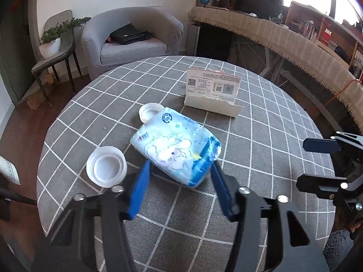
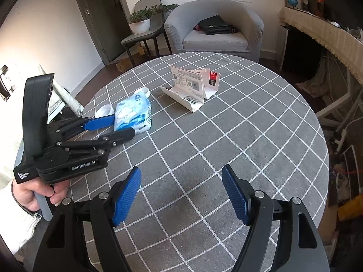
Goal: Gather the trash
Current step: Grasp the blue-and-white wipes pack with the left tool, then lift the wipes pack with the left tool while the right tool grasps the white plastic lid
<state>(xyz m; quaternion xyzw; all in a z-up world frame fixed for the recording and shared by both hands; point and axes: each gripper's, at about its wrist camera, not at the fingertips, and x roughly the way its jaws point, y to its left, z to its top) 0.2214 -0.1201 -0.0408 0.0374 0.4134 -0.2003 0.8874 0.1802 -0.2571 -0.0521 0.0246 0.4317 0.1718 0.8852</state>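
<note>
We have the left tongs [image 1: 180,170] straddling the near end of the tissue pack [image 1: 177,145], which lies about mid-desk on the checked cloth of the desk [image 1: 261,158]. The blue pads sit at the pack's two flanks, w/ the jaws partly drawn in; whether they press yet we can't tell from the blurred left wrist view, and from the right wrist view they look at or very near the wrap. The right tongs [image 2: 181,195] hang open over bare cloth, well right of the pack, holding nothing. Risks as we judge them: the pack is soft, slick film, so a bite on only the near end could let it droop, slide out or tear at the open flap when we lift. One clear lid [image 1: 106,170] sits just left of the pack, close to the left pad, and a second lid [image 1: 149,112] touches or tucks under the pack's far-left corner; dragging the pack may knock either toward the desk edge. The torn card box [image 1: 212,90] stands beyond the pack, likely safe unless we swing wide.
</note>
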